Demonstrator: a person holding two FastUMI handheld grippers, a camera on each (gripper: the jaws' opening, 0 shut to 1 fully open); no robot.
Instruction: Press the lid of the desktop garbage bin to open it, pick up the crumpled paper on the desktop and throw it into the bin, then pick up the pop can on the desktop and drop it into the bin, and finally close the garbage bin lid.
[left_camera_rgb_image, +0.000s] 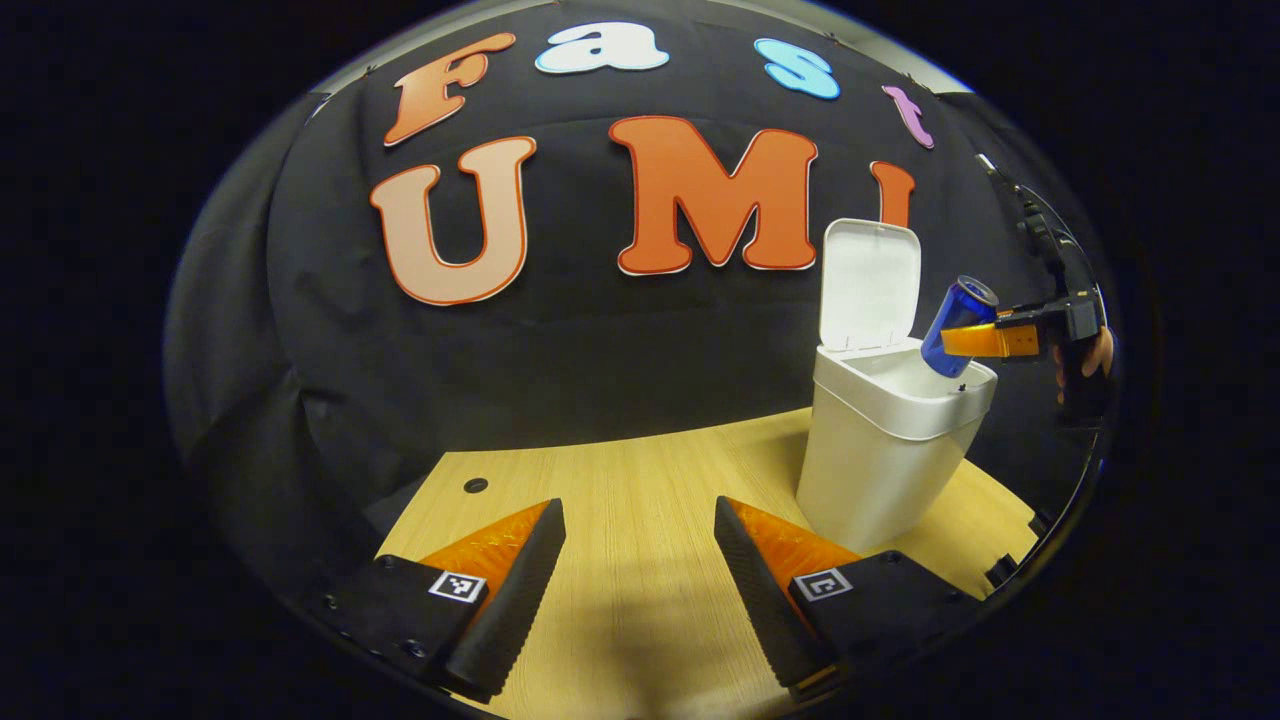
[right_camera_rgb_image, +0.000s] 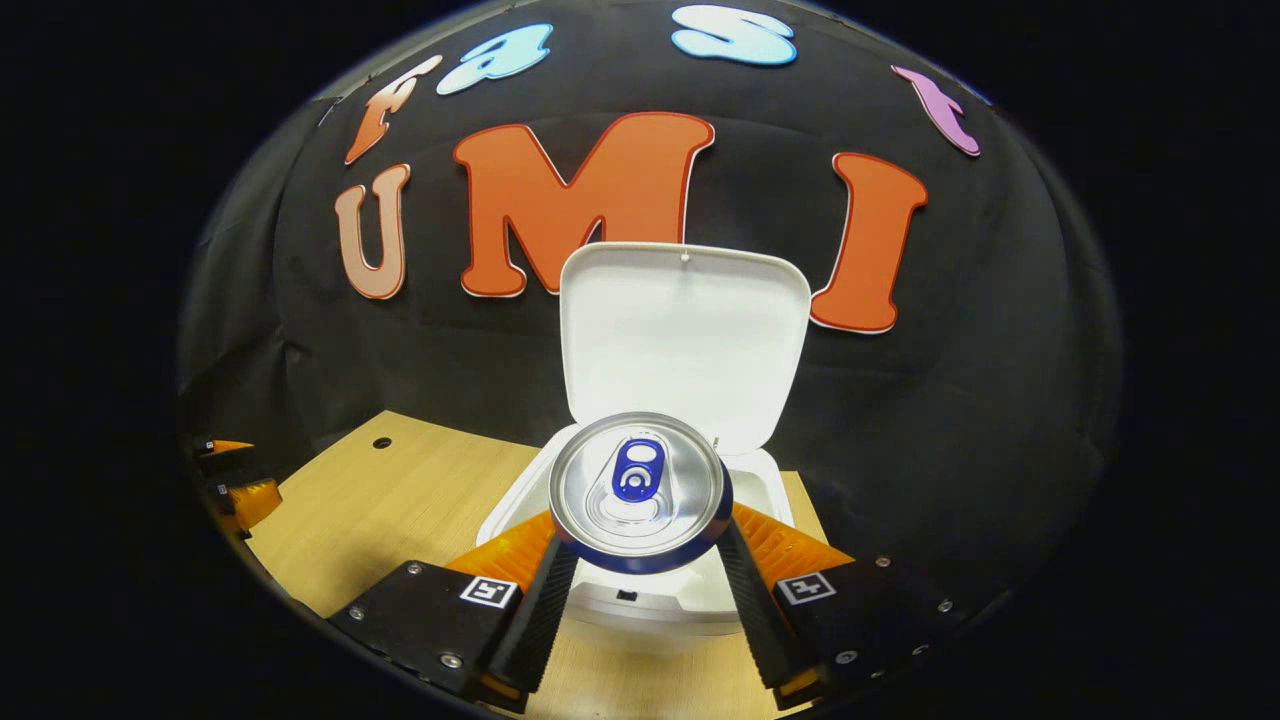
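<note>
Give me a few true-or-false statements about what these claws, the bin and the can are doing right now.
1. The bin's lid stands open. True.
2. The right claw is empty. False: it is shut on the pop can.
3. The can is tilted over the mouth of the garbage bin. True.
4. The left claw grips a crumpled paper. False: it is open, with nothing in it, above the desktop.
5. The can lies flat on the desktop. False: it is held in the air at the bin's rim.
</note>
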